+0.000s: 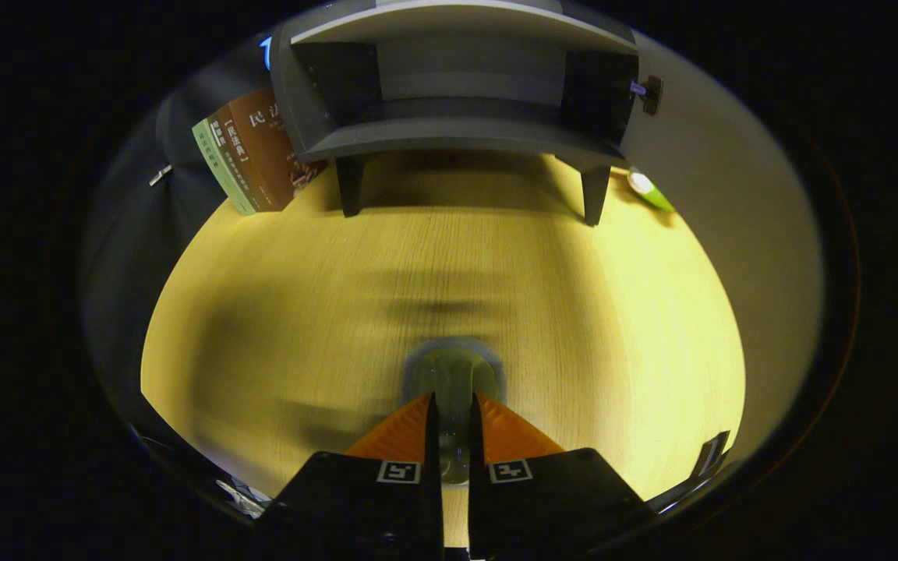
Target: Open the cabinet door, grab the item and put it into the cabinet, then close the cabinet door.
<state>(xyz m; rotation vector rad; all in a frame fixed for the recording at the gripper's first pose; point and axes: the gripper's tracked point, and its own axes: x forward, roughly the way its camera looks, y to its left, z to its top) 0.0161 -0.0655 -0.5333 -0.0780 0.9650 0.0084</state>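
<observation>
The gripper [454, 405] has its fingers drawn narrow onto a clear glass cup [454, 374], pinching its wall above the wooden table [262, 312], likely to carry it toward the grey cabinet [457, 93] ahead, whose door [698, 132] stands open to receive it

1 camera here, riding on the tongs [453, 405] and looking forward along the 2 fingers, tilted down over the tabletop [277, 312]. It sits close above the wood, facing the open cabinet [457, 93] straight ahead at the far edge, books [250, 156] leaning beside it.
</observation>
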